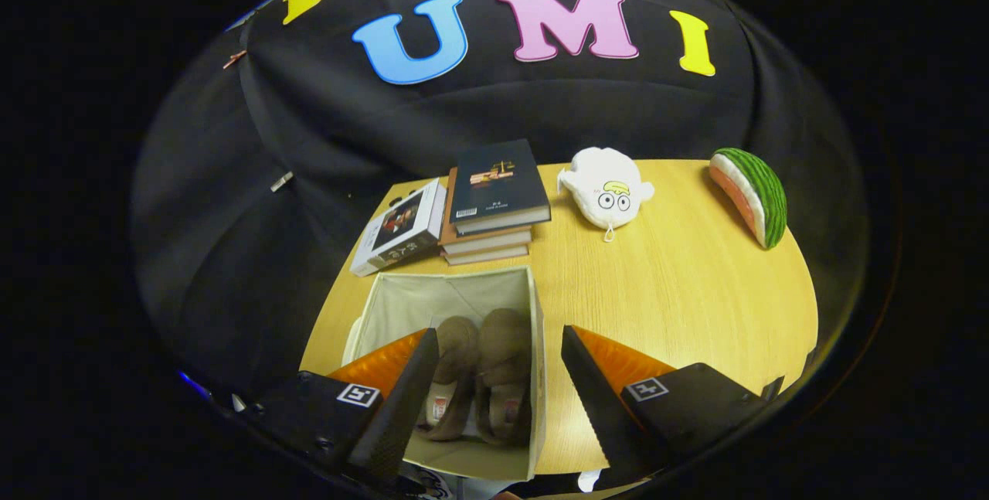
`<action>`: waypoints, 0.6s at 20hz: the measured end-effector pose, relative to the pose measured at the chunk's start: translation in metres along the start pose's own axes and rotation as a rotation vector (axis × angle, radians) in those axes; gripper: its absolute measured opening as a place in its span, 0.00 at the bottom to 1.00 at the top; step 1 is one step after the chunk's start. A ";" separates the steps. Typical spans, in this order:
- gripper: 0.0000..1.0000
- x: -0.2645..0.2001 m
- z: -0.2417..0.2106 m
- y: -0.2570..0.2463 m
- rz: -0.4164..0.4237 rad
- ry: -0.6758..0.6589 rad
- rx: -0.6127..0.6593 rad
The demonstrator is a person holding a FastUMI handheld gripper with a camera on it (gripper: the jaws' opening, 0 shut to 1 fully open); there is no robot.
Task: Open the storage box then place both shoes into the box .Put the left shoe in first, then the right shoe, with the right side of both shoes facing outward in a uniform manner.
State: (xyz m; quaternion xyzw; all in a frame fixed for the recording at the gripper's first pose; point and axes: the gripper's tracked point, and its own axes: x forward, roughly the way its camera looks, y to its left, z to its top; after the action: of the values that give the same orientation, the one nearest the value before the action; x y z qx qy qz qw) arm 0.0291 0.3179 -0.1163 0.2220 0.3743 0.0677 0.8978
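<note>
An open pale fabric storage box stands on the wooden table just below my fingers. Inside it two brown shoes lie side by side, toes pointing away from me: one nearer the box's left wall, the other beside the right wall. My gripper hovers above the box, open, with nothing between its fingers. The left finger hangs over the box's left part and hides some of the left-hand shoe. The right finger is over the table just right of the box.
Beyond the box, a stack of books and a leaning book stand near the table's far edge. A white plush toy and a watermelon-slice toy lie further right. Bare table spreads right of the box.
</note>
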 end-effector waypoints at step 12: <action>0.99 -0.059 0.106 -0.127 -0.089 -0.329 -0.099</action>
State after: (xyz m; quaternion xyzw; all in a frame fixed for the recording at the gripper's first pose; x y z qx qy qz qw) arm 0.0562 0.1511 -0.0696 0.1690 0.2279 0.0090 0.9589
